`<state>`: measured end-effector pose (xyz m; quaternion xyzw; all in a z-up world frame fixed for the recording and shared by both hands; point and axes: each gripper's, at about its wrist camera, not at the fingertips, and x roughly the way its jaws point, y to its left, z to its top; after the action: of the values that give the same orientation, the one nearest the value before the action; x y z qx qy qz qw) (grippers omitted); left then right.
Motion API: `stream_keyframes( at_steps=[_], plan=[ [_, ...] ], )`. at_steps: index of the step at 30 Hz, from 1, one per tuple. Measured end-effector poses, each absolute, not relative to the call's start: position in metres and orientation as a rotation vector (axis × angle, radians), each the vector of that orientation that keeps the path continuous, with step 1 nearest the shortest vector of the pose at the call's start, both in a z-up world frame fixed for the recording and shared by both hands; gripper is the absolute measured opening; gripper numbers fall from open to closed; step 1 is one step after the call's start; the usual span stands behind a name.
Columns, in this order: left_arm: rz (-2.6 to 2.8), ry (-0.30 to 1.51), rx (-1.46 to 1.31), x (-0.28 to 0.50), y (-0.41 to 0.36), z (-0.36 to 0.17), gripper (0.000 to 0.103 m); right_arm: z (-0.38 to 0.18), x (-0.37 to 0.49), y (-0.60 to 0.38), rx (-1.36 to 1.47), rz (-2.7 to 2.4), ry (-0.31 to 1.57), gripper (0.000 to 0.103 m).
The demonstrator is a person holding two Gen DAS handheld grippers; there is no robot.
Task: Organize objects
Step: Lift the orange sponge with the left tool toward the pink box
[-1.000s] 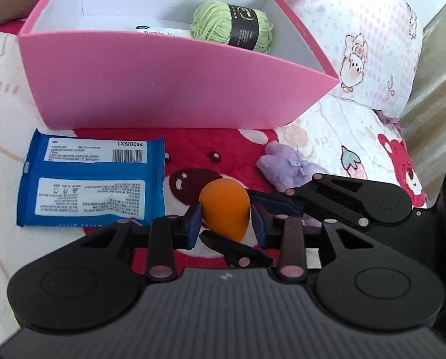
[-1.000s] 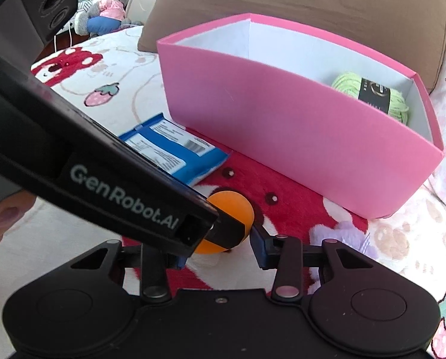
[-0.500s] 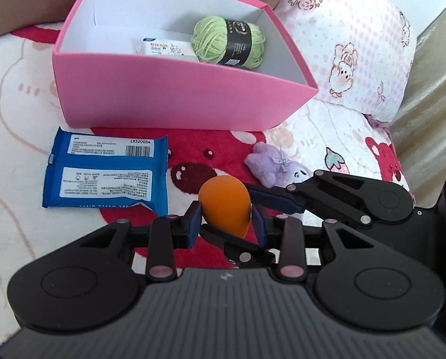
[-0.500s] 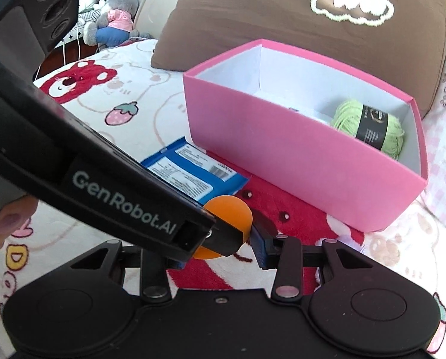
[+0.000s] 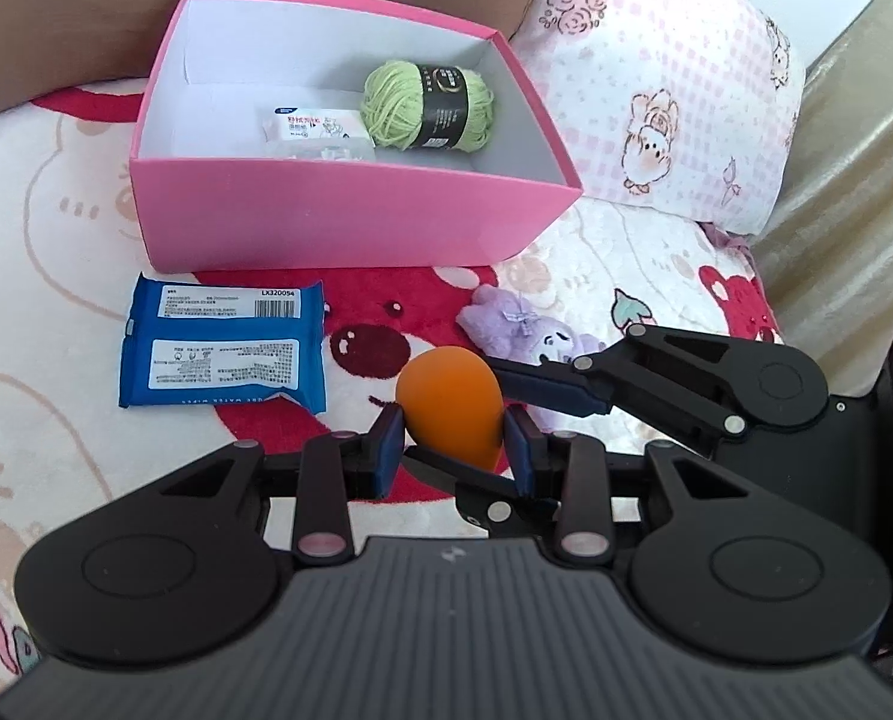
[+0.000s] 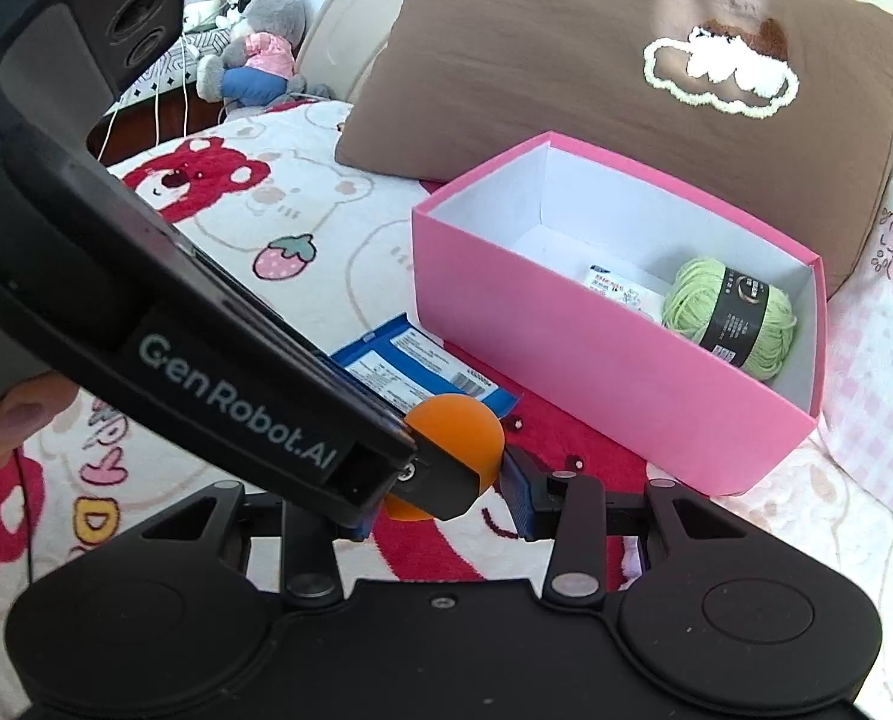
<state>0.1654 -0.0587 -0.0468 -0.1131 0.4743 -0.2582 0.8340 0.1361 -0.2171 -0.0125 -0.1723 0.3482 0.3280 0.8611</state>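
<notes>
Two grips on one orange sponge point(image 5: 446, 390): pinched side to side between the blue pads of the left gripper point(image 5: 452, 420), and pinched again crosswise by the right gripper point(image 6: 446, 489), with one finger over the top and one beneath (the near pad is hidden behind the other tool in the right wrist view, so contact on that side is judged, not seen). Lifted clear of the blanket point(image 5: 56, 240) over the last second, and carried higher with each half second. Seen earlier almost level with the front wall of the pink box point(image 5: 350, 210); seen now from well above it, right down to its white floor. Already inside: green yarn point(image 5: 428, 105) and a small white packet point(image 5: 314, 123) beside it. Still out on the blanket and unmoved: blue wipes pack point(image 5: 224, 348) just before the box, purple plush point(image 5: 518, 324) near the sponge. Probably high enough now to clear the rim. Next, by this reading: forward over the open left half of the box, then both grips let go. Two more items to fetch after that.
</notes>
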Motion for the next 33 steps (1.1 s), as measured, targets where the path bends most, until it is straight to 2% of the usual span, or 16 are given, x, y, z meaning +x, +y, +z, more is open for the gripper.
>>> stream_keyframes(
  at_steps=[18, 33],
  plan=[
    [-0.544, 0.989, -0.233, 0.162, -0.050, 0.005, 0.035, 0.022, 0.136, -0.214, -0.346, 0.707, 0.711, 0.046],
    [-0.541, 0.951, -0.293, 0.188, -0.034, 0.049, 0.035, 0.052, 0.161, -0.204, -0.335, 0.707, 0.688, 0.046]
  ],
)
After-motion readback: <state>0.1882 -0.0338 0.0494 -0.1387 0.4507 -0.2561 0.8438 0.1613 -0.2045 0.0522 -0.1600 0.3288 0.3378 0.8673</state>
